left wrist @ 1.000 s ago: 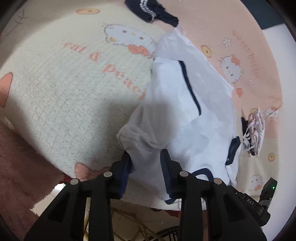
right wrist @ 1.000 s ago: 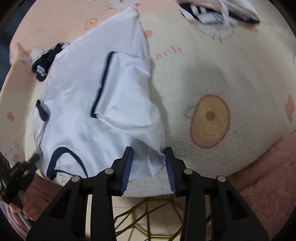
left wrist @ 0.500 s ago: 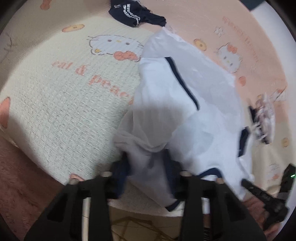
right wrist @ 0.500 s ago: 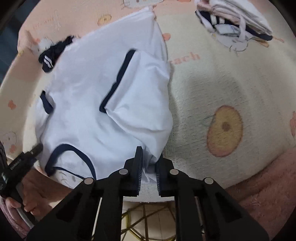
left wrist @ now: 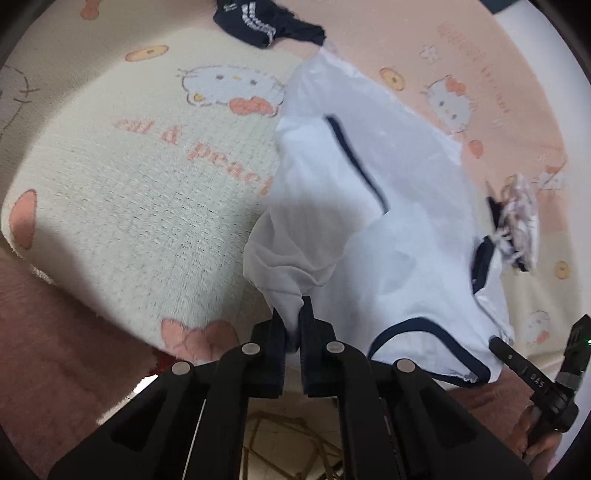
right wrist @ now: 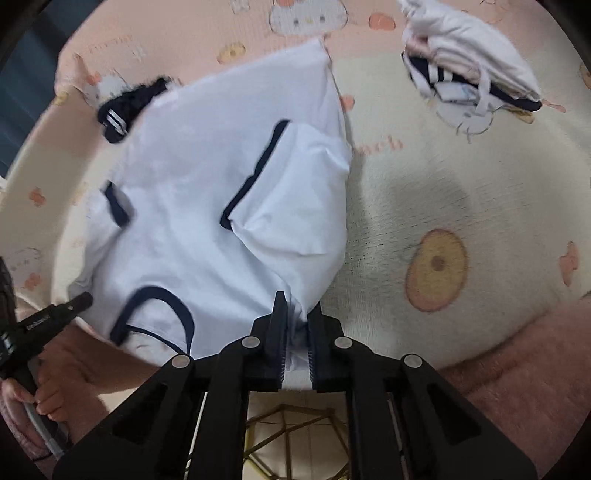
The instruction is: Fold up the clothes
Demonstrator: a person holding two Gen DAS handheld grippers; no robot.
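Note:
A white T-shirt (left wrist: pixel 388 240) with navy trim lies spread on a cartoon-print blanket (left wrist: pixel 129 192), one sleeve folded in over its body. My left gripper (left wrist: pixel 291 314) is at the near edge, its jaws closing on a bunched corner of the shirt, and the cloth there is lifted off the blanket. In the right wrist view the same T-shirt (right wrist: pixel 207 206) fills the left half. My right gripper (right wrist: pixel 297 306) has its jaws closing on the other near corner, fabric pinched between the pads.
A dark navy striped garment (left wrist: pixel 266 22) lies beyond the shirt's far end. A stack of folded clothes (right wrist: pixel 472 74) sits on the blanket at the far right. Pink plush bedding (right wrist: pixel 517 362) borders the blanket's near edge, with tiled floor (right wrist: pixel 288 424) below it.
Both grippers went from open around the shirt's near corners to shut on them. Both have risen a little, and the pinched fabric has come up with them.

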